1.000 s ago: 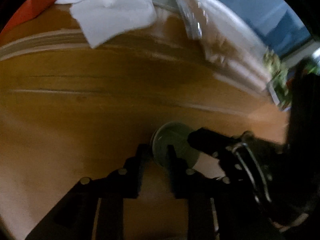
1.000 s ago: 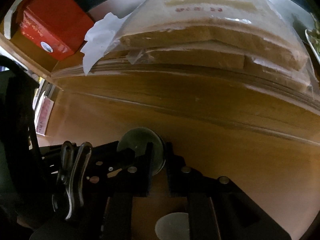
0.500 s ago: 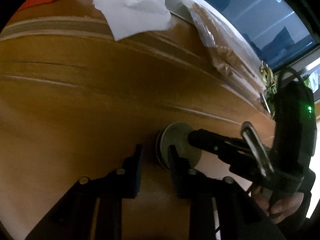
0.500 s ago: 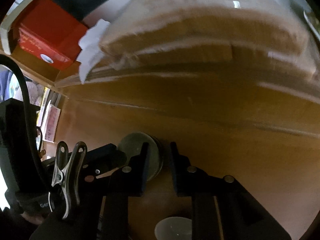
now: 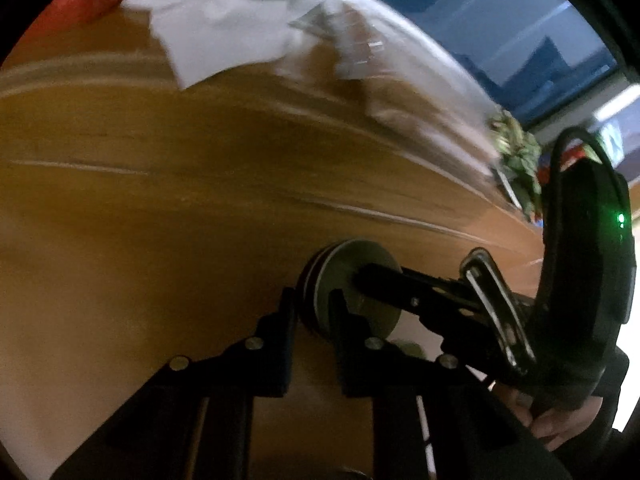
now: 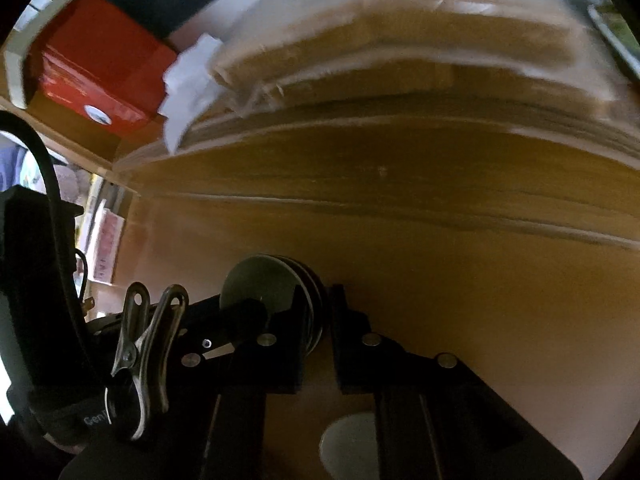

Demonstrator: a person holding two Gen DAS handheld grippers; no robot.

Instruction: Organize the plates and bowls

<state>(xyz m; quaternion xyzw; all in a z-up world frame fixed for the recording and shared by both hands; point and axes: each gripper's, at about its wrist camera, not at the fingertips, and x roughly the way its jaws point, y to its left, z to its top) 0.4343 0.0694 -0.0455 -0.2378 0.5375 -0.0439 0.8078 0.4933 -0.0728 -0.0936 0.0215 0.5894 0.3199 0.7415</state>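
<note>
A small stack of grey-green plates (image 5: 352, 280) stands on edge above the wooden table (image 5: 160, 200). My left gripper (image 5: 314, 306) is shut on the stack's lower rim. The right gripper's fingers (image 5: 384, 280) reach in from the right and clamp the same stack. In the right wrist view the stack (image 6: 264, 280) sits between my right gripper's (image 6: 318, 308) fingers, with the left gripper's finger (image 6: 240, 312) pressed on its left face. A pale round dish (image 6: 348, 440) shows low between the right fingers.
A white tissue (image 5: 216, 44) and a plastic-wrapped wooden bundle (image 6: 400, 52) lie at the table's far side. A red box (image 6: 100, 68) stands at the far left. A green plant (image 5: 516, 152) is at the far right edge.
Both grippers have closed tighter on the plate stack. The views have shifted slightly and the background is motion-blurred; the stack stays held between both grippers.
</note>
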